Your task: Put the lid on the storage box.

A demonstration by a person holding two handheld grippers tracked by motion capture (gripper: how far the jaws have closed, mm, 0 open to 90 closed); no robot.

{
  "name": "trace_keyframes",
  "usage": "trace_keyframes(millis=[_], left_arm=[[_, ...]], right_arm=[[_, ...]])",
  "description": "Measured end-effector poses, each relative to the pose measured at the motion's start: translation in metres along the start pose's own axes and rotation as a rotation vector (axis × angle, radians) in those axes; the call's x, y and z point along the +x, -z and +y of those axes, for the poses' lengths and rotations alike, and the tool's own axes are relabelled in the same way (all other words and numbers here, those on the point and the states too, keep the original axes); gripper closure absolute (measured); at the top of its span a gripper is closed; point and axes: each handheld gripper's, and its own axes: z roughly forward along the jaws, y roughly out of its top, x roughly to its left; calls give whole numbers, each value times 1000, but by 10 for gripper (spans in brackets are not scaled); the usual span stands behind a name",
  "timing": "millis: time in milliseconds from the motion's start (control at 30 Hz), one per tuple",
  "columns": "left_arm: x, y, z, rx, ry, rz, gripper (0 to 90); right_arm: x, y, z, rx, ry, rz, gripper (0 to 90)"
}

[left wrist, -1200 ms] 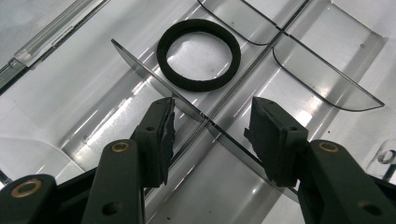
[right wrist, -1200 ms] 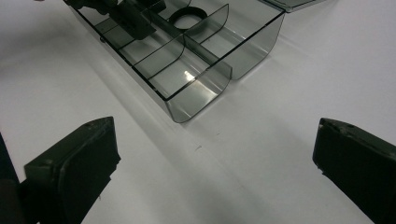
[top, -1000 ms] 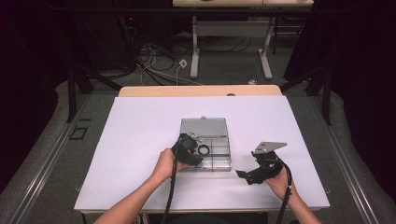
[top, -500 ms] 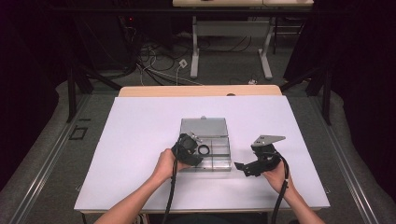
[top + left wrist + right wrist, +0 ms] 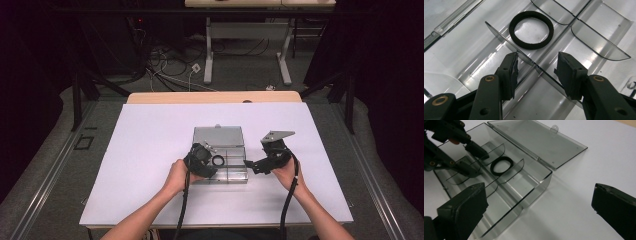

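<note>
A clear plastic compartment box (image 5: 234,175) lies with its lid (image 5: 218,135) folded back on the white table. A black ring (image 5: 218,160) rests flat in one compartment (image 5: 532,46) (image 5: 495,172). My left gripper (image 5: 209,164) reaches into the box from the left. Its jaws (image 5: 536,67) stand apart astride a thin clear divider (image 5: 501,37), just short of the ring, and the pads do not press on it. My right gripper (image 5: 249,166) hovers at the box's right end, pointing left. Its jaws are spread wide (image 5: 539,195) with nothing between them.
The open lid (image 5: 536,140) lies flat behind the box. Curved clear dividers (image 5: 511,170) split the box into several compartments. The left gripper (image 5: 477,161) occupies the box's far-left part in the right gripper view. White table (image 5: 150,150) surrounds the box.
My right gripper has moved left and away from the person, up to the box's right end. The left gripper and the ring have stayed put.
</note>
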Motion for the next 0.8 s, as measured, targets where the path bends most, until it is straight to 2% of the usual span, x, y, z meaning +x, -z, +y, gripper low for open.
trace_keyframes(millis=[67,100,233,367,400,500,600,733,767,800], left_arm=[[0,0,0,0,0,0,520],[0,0,0,0,0,1,520],[0,0,0,0,0,1,520],[0,0,0,-1,0,0,520],[0,0,0,0,0,0,520],[0,0,0,0,-1,0,520],[0,0,0,1,0,0,520],[0,0,0,1,0,-1,520],[0,0,0,1,0,-1,520],[0,0,0,0,-1,0,520]], right_arm=[[-2,-3,4,0,-9,-1,0],[-5,-5,6,-1,5,-7,0],[-12,-13,13,5,-15,-14,0],[-20,-18,17,-1,-28,-25,52],[-23,-20,18,-2,-19,-26,74],[-29,-25,21,-4,-37,-47,207],[-37,-32,25,5,-61,-80,498],[-47,-47,27,54,-112,-86,862],[-49,-50,27,62,-118,-78,900],[-51,-55,27,76,-125,-75,900]])
